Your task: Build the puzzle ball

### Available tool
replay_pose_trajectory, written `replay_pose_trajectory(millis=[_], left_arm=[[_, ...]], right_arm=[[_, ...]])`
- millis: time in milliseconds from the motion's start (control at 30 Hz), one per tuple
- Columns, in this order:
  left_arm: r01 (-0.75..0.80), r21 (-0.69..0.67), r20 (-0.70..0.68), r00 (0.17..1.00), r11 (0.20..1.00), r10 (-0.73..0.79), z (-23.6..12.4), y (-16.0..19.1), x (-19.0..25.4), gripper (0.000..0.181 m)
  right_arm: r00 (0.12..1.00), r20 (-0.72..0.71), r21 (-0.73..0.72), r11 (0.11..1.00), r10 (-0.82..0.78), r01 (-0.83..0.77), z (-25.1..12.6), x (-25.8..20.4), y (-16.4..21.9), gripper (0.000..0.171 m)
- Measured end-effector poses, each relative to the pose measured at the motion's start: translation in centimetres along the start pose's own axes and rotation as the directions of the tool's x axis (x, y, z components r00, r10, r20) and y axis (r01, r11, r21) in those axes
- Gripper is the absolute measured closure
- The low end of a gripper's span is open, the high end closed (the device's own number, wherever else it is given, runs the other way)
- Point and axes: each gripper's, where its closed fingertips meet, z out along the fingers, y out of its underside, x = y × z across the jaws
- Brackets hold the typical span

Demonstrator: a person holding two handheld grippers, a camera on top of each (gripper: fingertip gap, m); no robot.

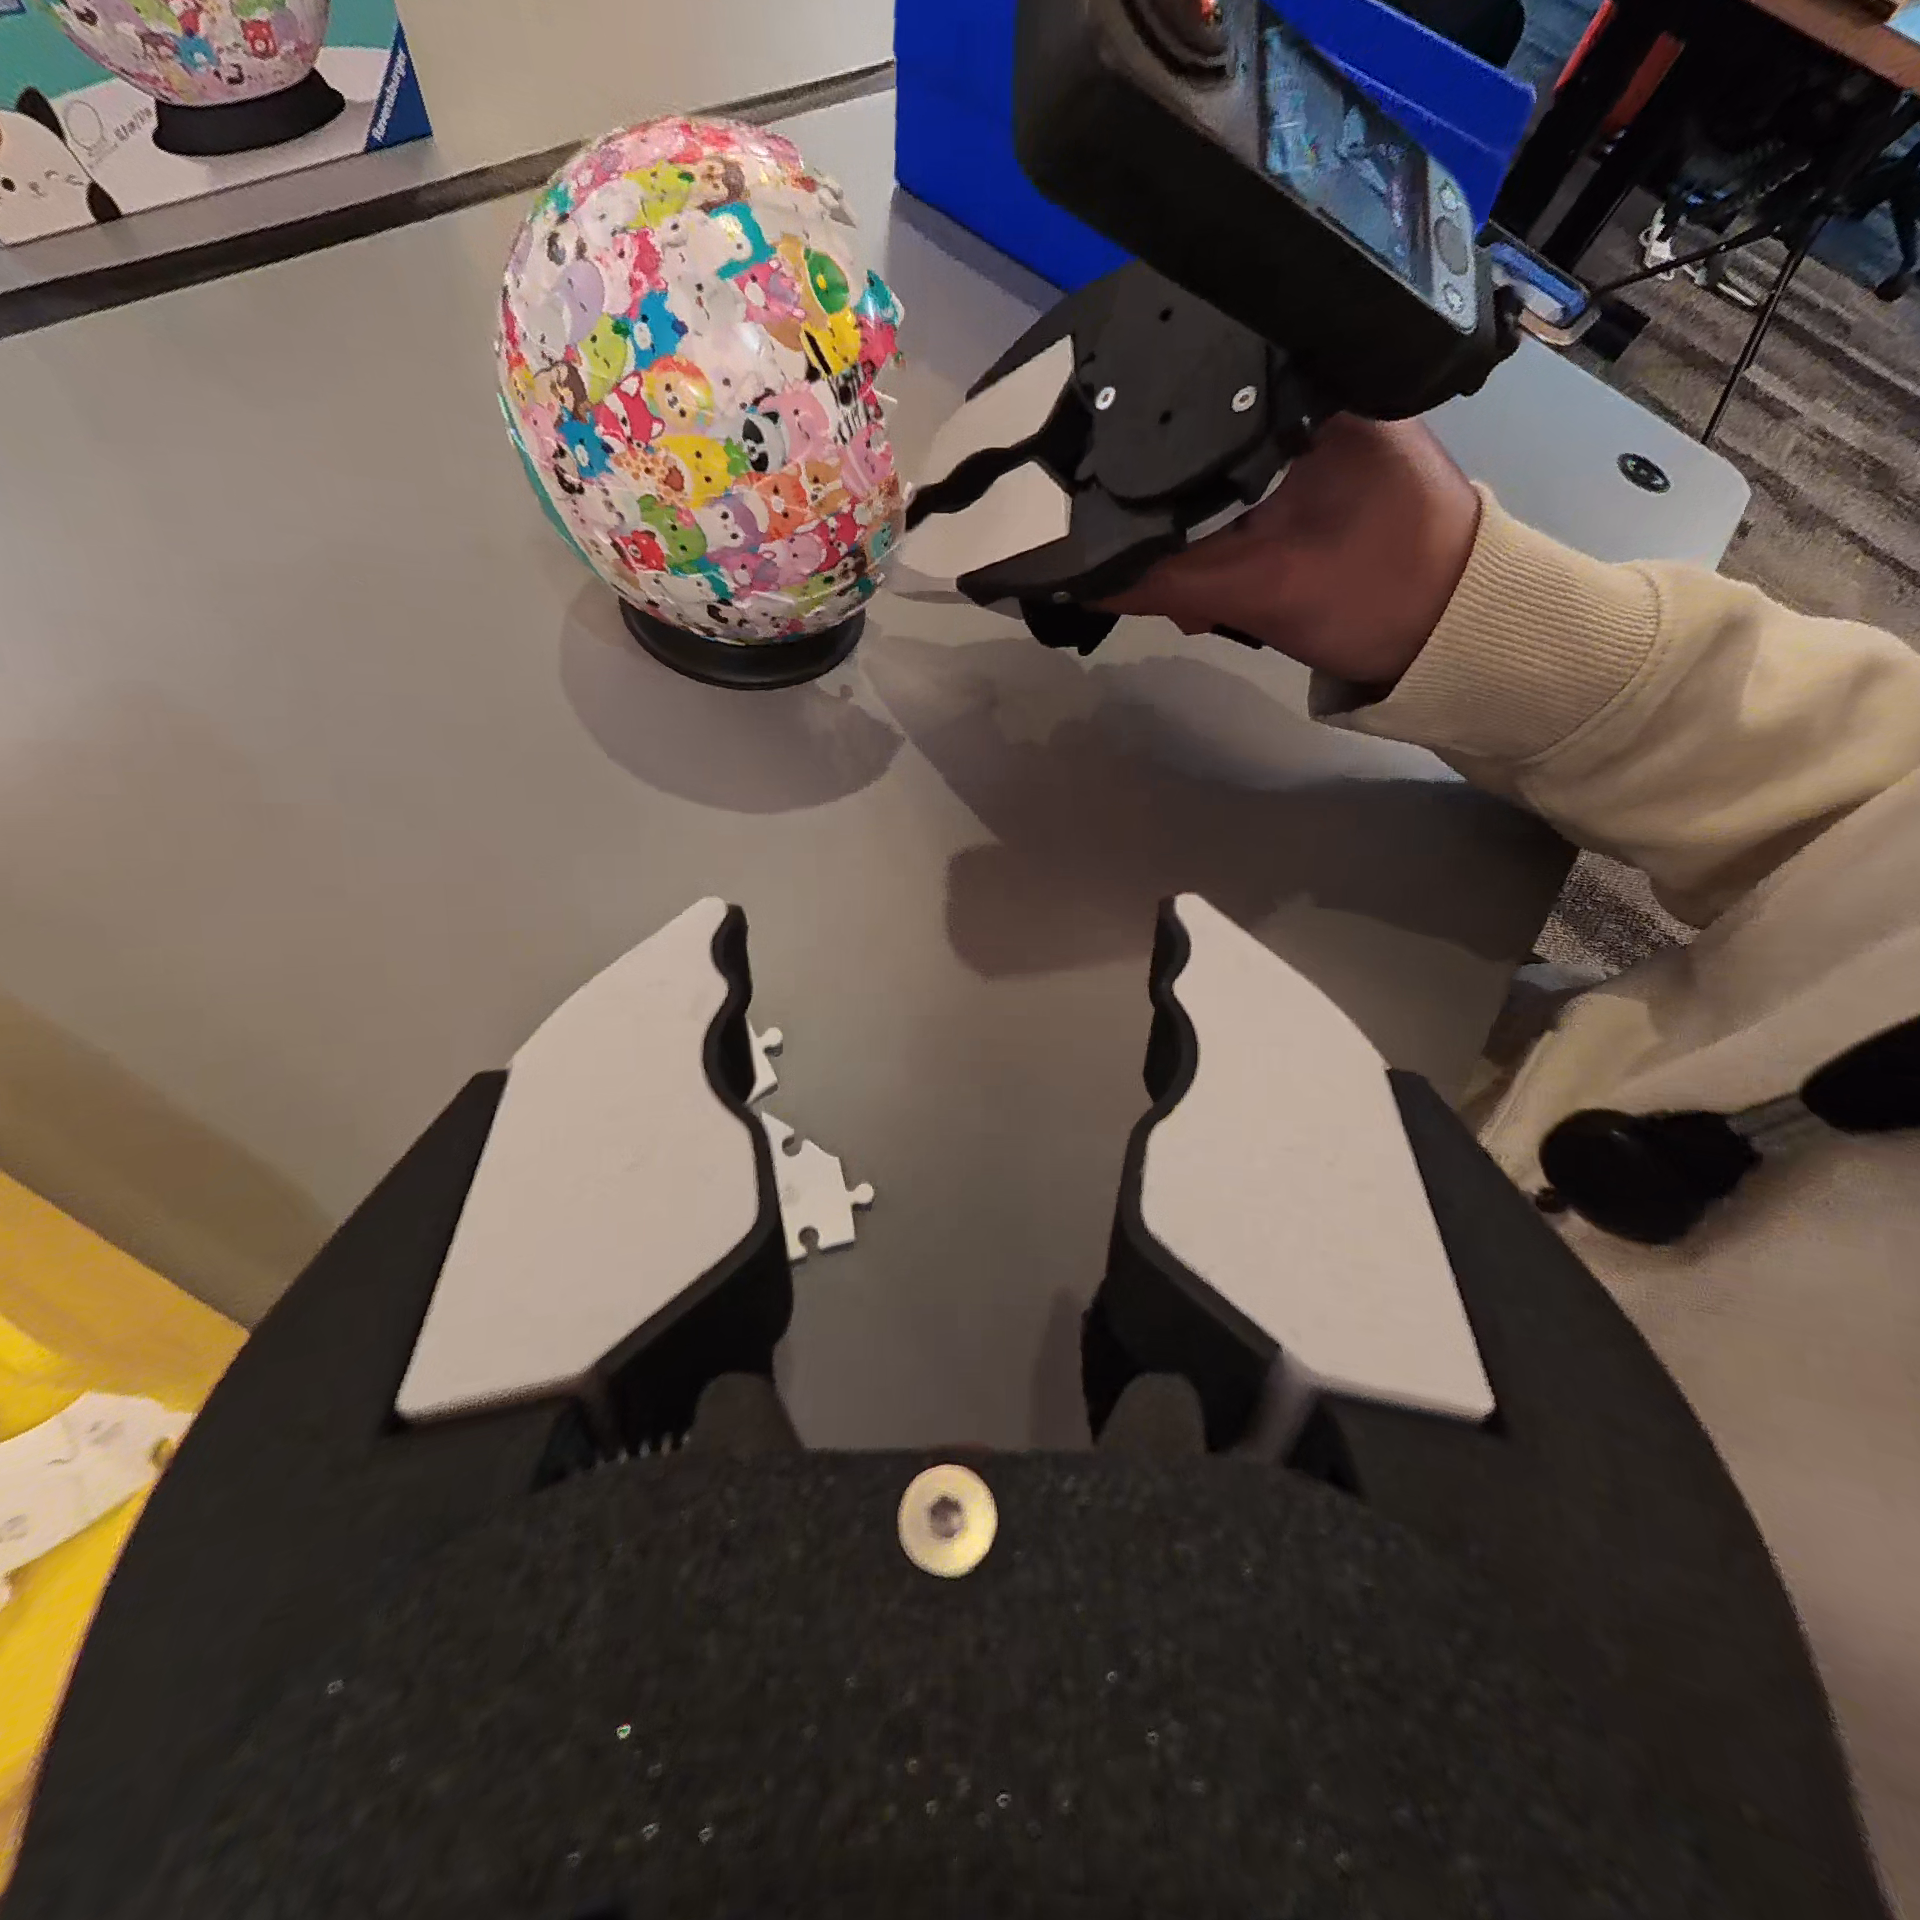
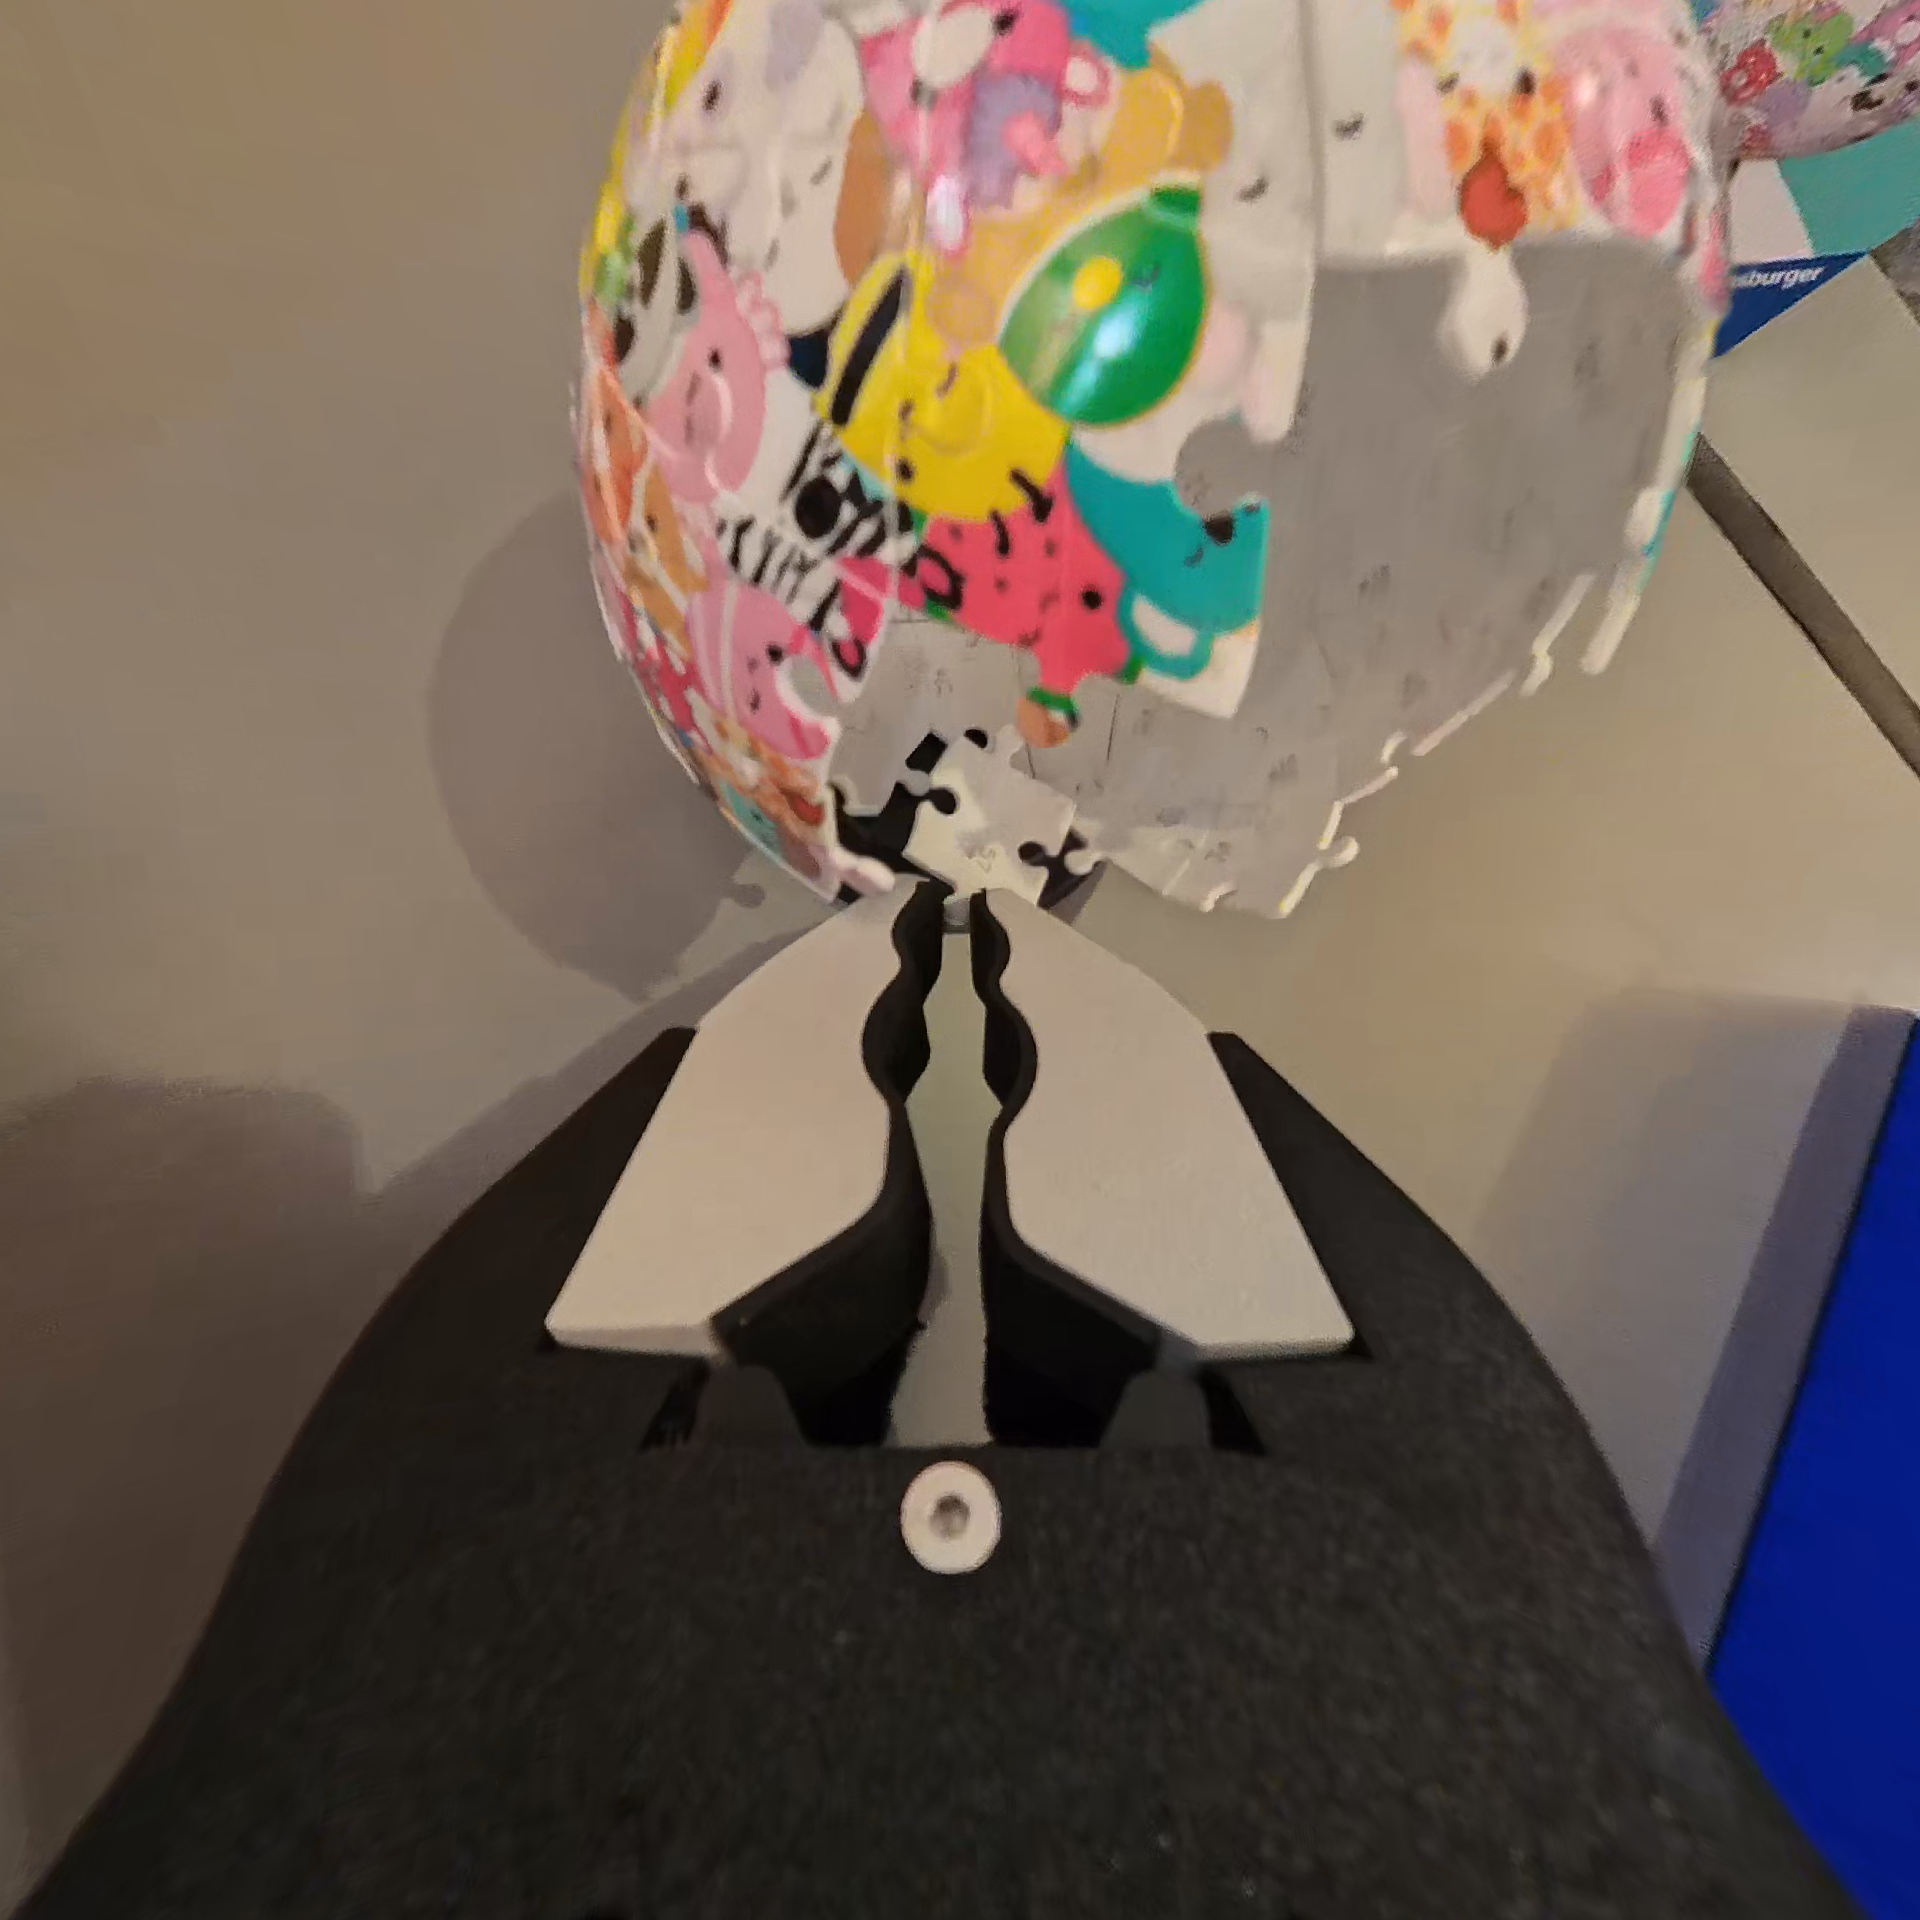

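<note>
**Puzzle ball on stand, one side unfinished; right tool at the gap**

1. Puzzle ball [image 1: 698, 384]: I see it upright on a black ring stand [image 1: 743, 655], on the grey table [image 1: 312, 582]. Its shell is covered in bright cartoon animals. From my right wrist view the side facing me is missing pieces, and the pale inner wall [image 2: 1455, 582] shows through.

2. Right gripper [image 2: 943, 914]: jaws nearly together, pinching a white puzzle piece [image 2: 982, 816] at the tips, I think; the view is blurred there. The piece sits against the lower edge of the gap. A hand [image 1: 1299, 561] in a cream sleeve [image 1: 1662, 707] holds this tool.

3. Left gripper [image 1: 951, 935]: jaws wide apart, nothing between them, low over the table and well apart from the ball.

4. Loose pieces [image 1: 816, 1184]: white side up, on the table, partly under my left finger [image 1: 623, 1143].

5. Puzzle box [image 1: 197, 104]: far left, behind the ball.

6. Blue bin [image 1: 977, 145]: behind the right tool.

7. Yellow surface [image 1: 73, 1455]: near left.
</note>
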Motion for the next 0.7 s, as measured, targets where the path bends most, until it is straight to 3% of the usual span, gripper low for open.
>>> replay_pose_trajectory(millis=[200,700], left_arm=[[-0.002,-0.030,-0.008,1.000,1.000,0.002,1.2,-0.9,0.0,0.108],[0.003,-0.082,-0.018,1.000,0.997,-0.005,2.5,-2.3,0.2,0.107]], right_arm=[[1.000,0.019,-0.060,0.998,-0.009,0.010,0.8,0.2,0.0,0.166],[0.974,0.146,-0.084,0.984,0.171,-0.160,1.3,-0.7,0.5,0.166]])
